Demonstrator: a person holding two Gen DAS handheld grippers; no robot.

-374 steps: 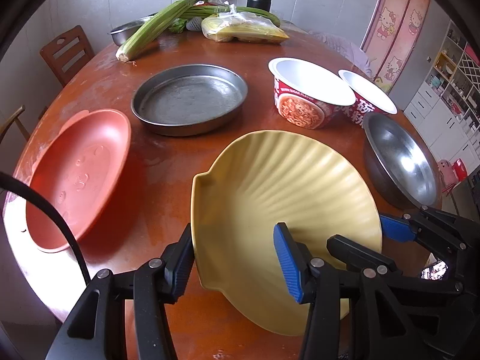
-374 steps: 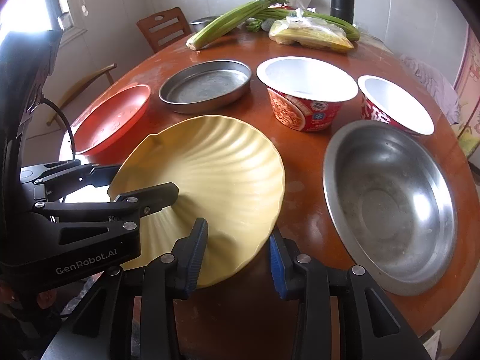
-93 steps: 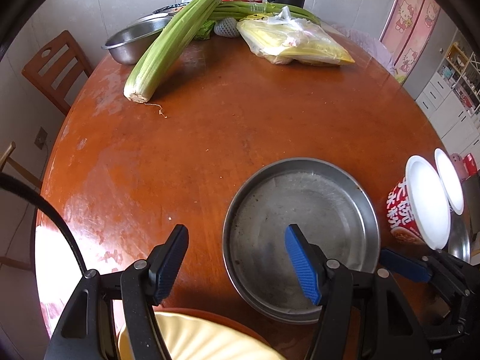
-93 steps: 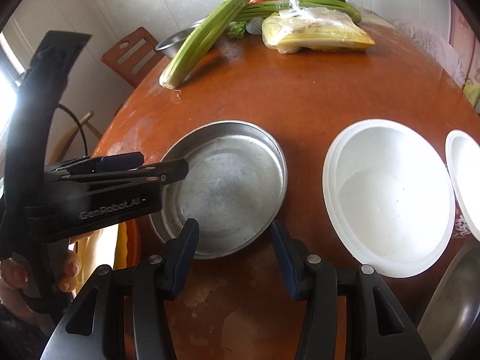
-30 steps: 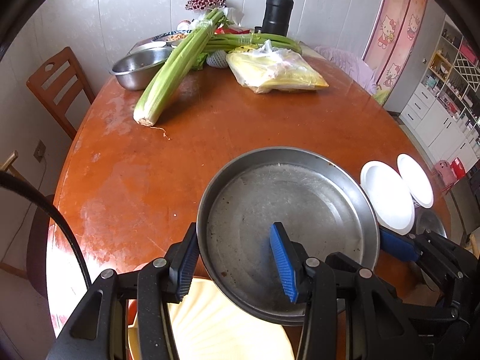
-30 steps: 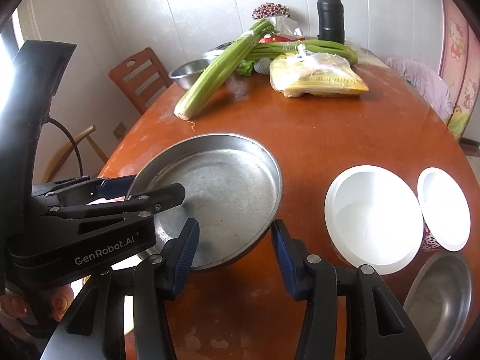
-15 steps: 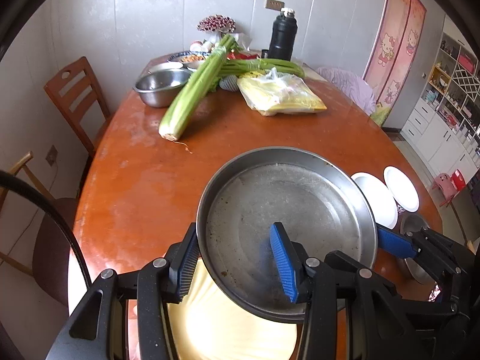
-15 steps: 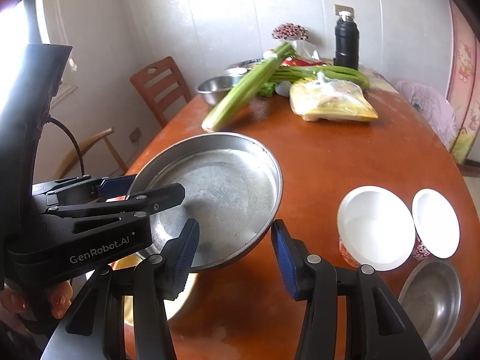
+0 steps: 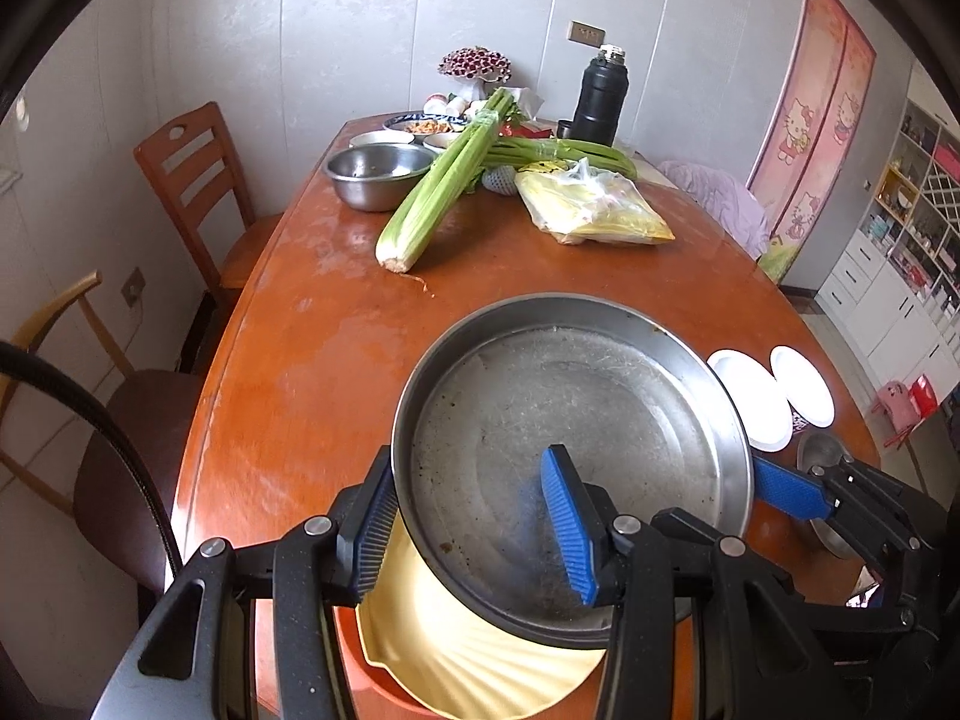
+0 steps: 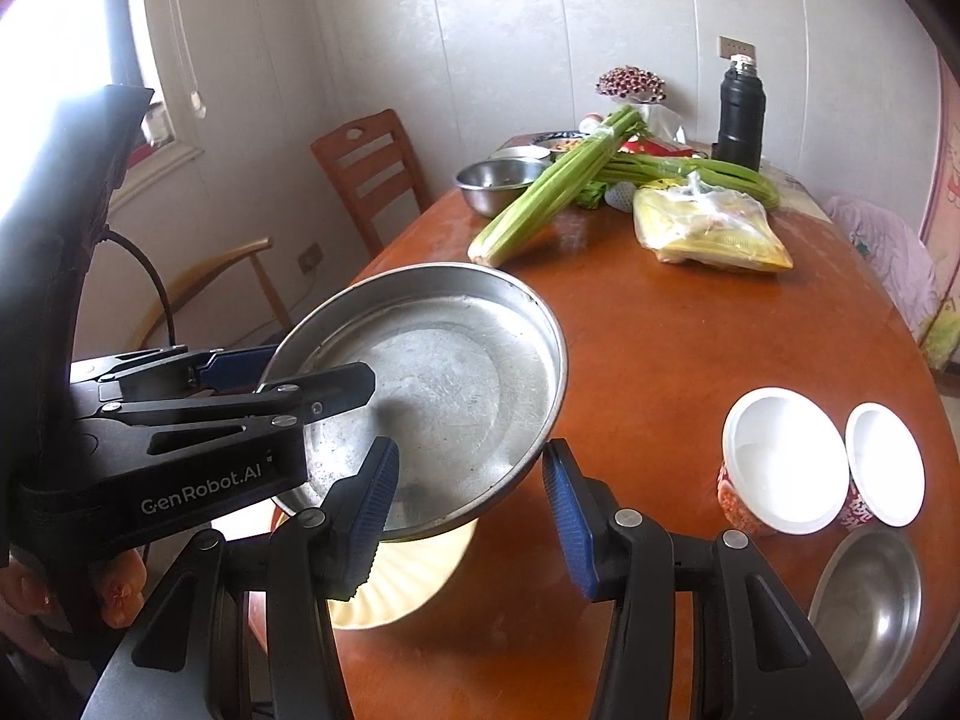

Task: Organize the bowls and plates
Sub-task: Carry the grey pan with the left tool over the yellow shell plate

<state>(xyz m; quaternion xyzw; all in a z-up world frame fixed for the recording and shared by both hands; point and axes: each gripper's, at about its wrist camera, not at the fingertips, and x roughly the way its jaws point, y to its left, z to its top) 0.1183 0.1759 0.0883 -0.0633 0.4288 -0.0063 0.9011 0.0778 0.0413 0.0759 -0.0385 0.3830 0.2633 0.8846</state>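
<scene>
A round metal pan (image 9: 570,420) is held in the air above the table by both grippers. My left gripper (image 9: 474,516) is shut on its near-left rim, one finger inside, one outside. My right gripper (image 10: 468,486) is shut on its near-right rim, as the right wrist view shows on the pan (image 10: 444,378). Right under the pan lies the yellow shell-shaped plate (image 9: 456,654), resting in the orange plate (image 9: 384,690). The yellow plate also shows in the right wrist view (image 10: 402,582).
Two white paper bowls (image 10: 780,462) and a steel bowl (image 10: 870,606) sit at the right. Celery (image 9: 444,180), a yellow bag (image 9: 594,210), a steel bowl (image 9: 378,174), a black flask (image 9: 603,96) at the far end. Chairs (image 9: 192,180) at the left.
Both grippers have carried the metal pan up and back towards me. It now hangs higher above the yellow plate; the table looks farther away.
</scene>
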